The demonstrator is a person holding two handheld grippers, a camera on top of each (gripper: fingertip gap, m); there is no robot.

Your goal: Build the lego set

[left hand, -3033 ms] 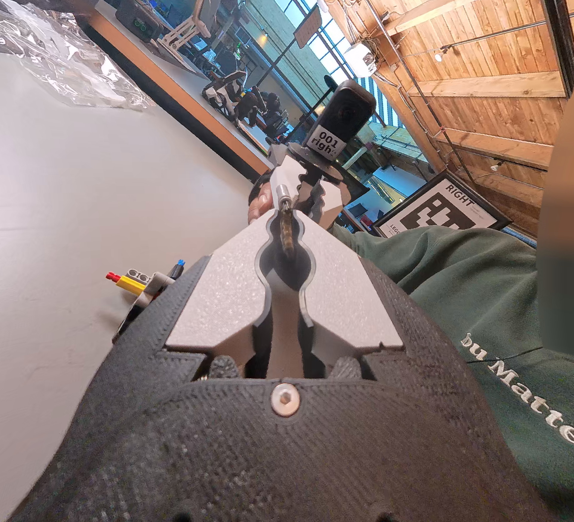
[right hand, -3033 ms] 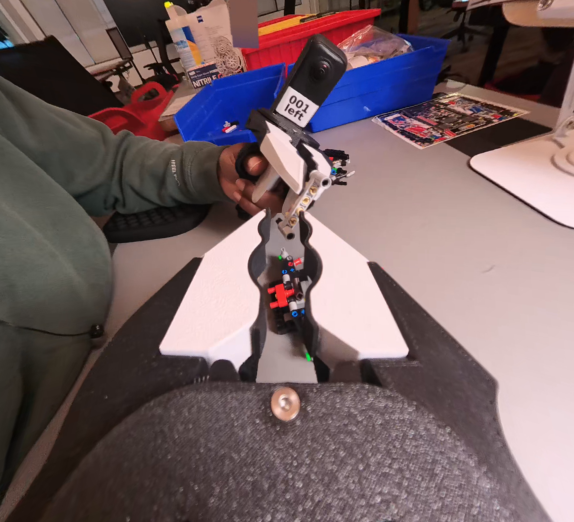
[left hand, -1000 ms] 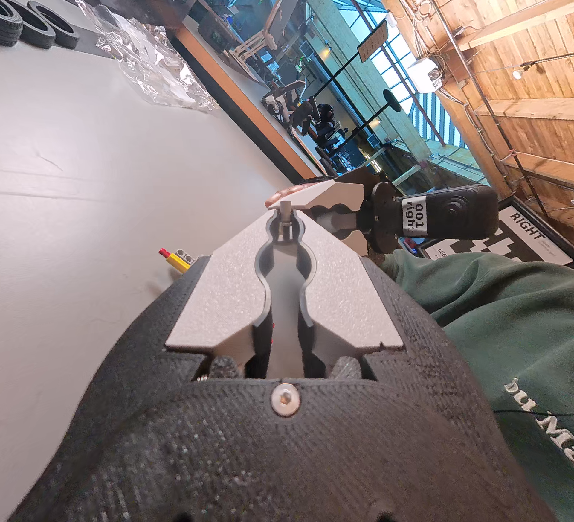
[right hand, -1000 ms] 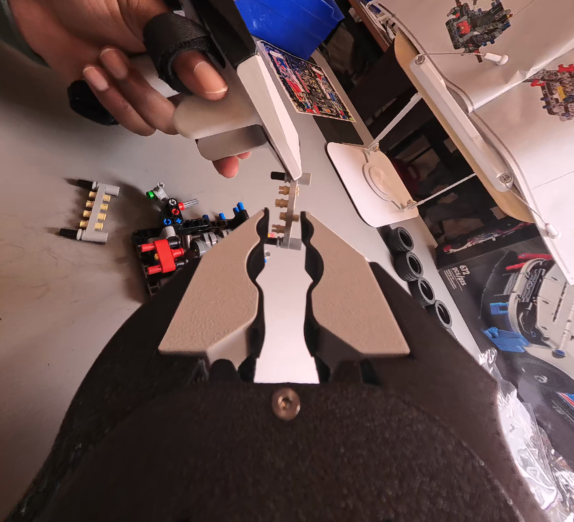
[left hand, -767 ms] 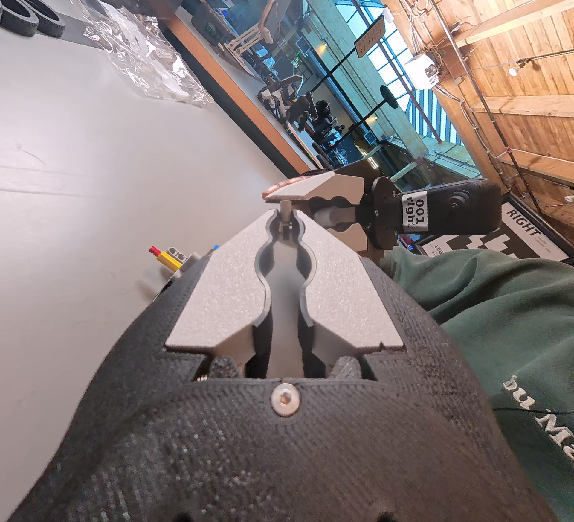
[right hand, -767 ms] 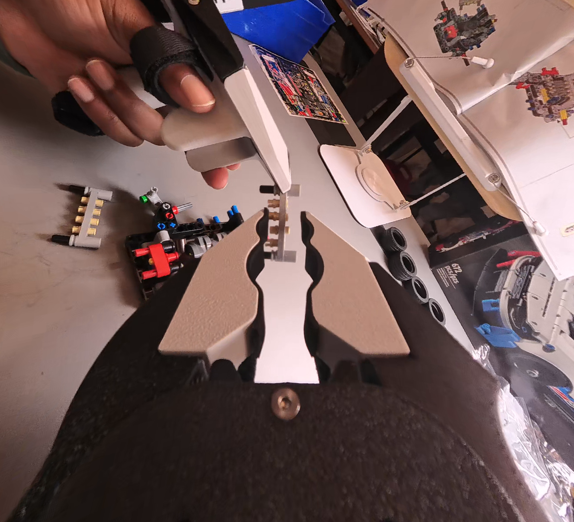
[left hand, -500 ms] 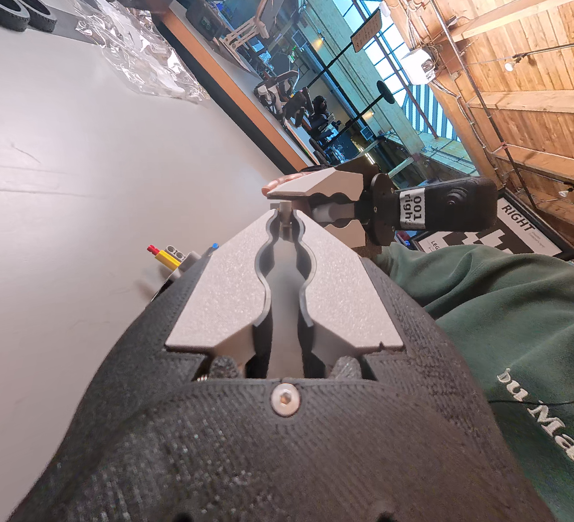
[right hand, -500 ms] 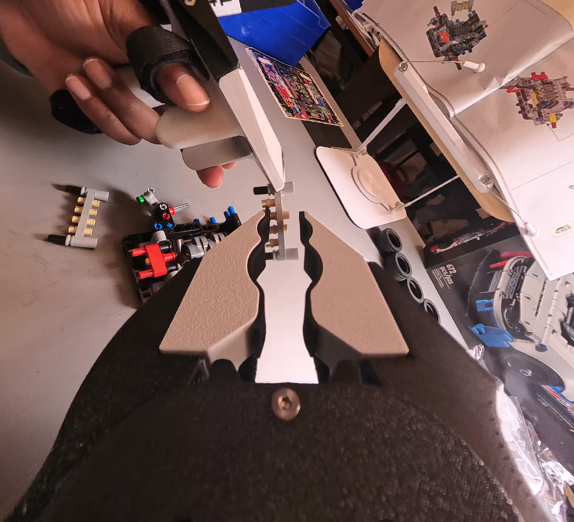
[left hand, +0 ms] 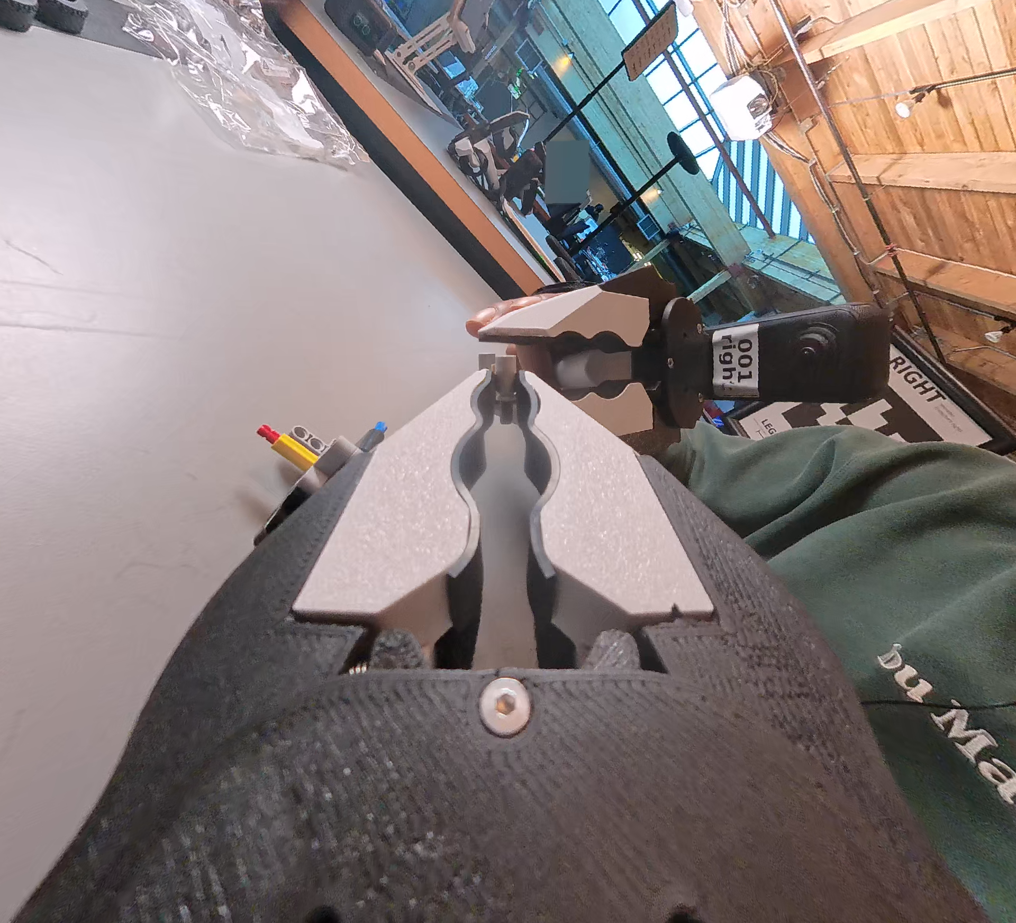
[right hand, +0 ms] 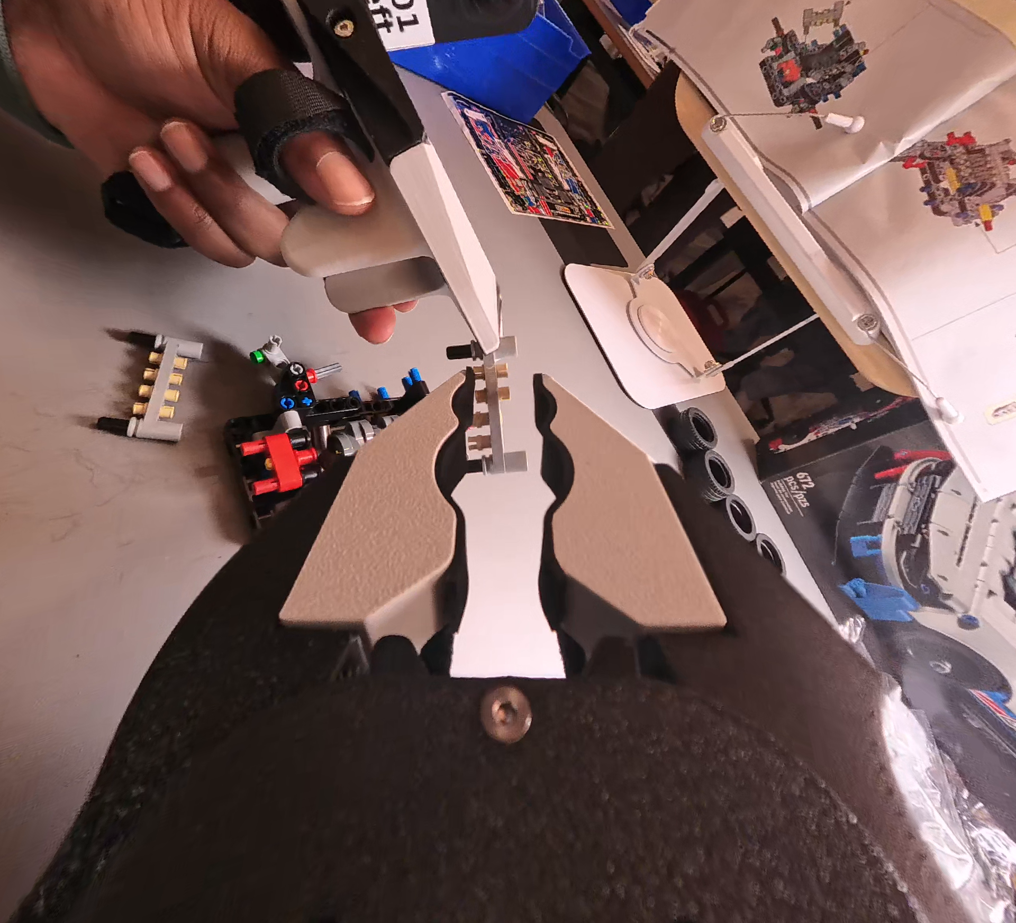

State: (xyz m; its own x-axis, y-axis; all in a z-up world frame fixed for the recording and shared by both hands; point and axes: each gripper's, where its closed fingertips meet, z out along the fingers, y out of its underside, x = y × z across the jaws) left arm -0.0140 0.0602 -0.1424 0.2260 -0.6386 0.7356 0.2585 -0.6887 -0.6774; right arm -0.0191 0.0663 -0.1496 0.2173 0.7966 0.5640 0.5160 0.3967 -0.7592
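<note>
Left to right in the right wrist view, we log a second grey beam [right hand: 159, 386] with tan pins flat on the white table [right hand: 82, 567], well apart from the action. Next, the partly built black, red and blue chassis [right hand: 297, 435] sits on the table just left of our right gripper [right hand: 499, 380].

Centre: the left gripper [right hand: 491, 341], held in a hand [right hand: 137, 89], is clenched on the top end of the grey pinned beam [right hand: 497, 416], which hangs upright in the air. The right gripper's fingers [right hand: 385, 501] stand apart, released; the beam's lower part sits in the gap between them, its tan pins at the left finger's inner edge; contact cannot be told.

Right: four black tyres [right hand: 720, 473] in a row, the set box [right hand: 890, 528], an instruction booklet [right hand: 824, 45] on a stand.

Left wrist view: left gripper [left hand: 504, 391] tips nipped on the beam end [left hand: 503, 374]; right gripper [left hand: 528, 347] open just beyond.
</note>
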